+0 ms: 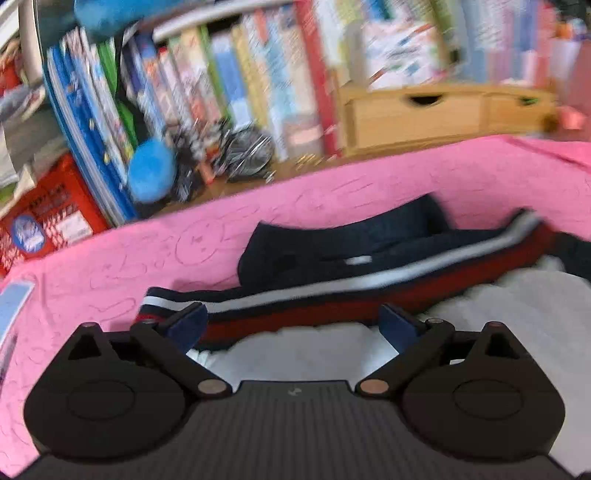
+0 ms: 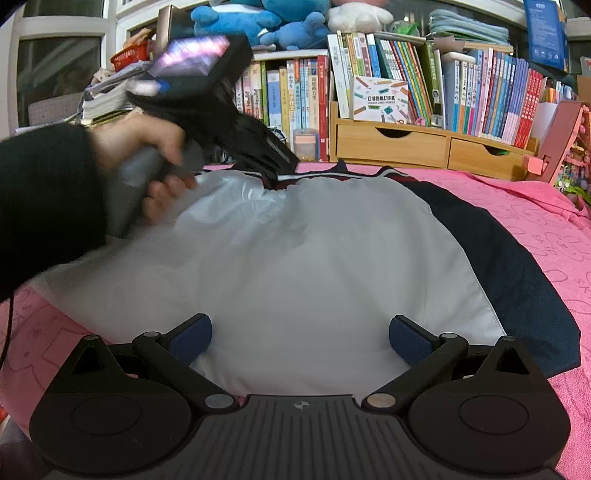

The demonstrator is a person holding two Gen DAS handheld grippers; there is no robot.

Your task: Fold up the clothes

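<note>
A white and navy jacket (image 2: 314,258) lies spread on the pink cloth, its navy sleeve (image 2: 517,266) on the right. Its striped red, white and navy hem (image 1: 332,299) and navy sleeve (image 1: 332,243) fill the left wrist view. My left gripper (image 1: 291,321) stands open just above the striped hem with nothing between its blue pads. In the right wrist view the left gripper (image 2: 273,162) is held by a hand (image 2: 147,147) at the garment's far edge. My right gripper (image 2: 301,339) is open over the near white edge.
The pink cloth (image 2: 535,221) covers the table. Behind it stand rows of books (image 2: 406,81), a wooden drawer unit (image 2: 424,144), blue plush toys (image 2: 258,22) and a red box (image 1: 48,218). A pink stand (image 2: 561,140) sits far right.
</note>
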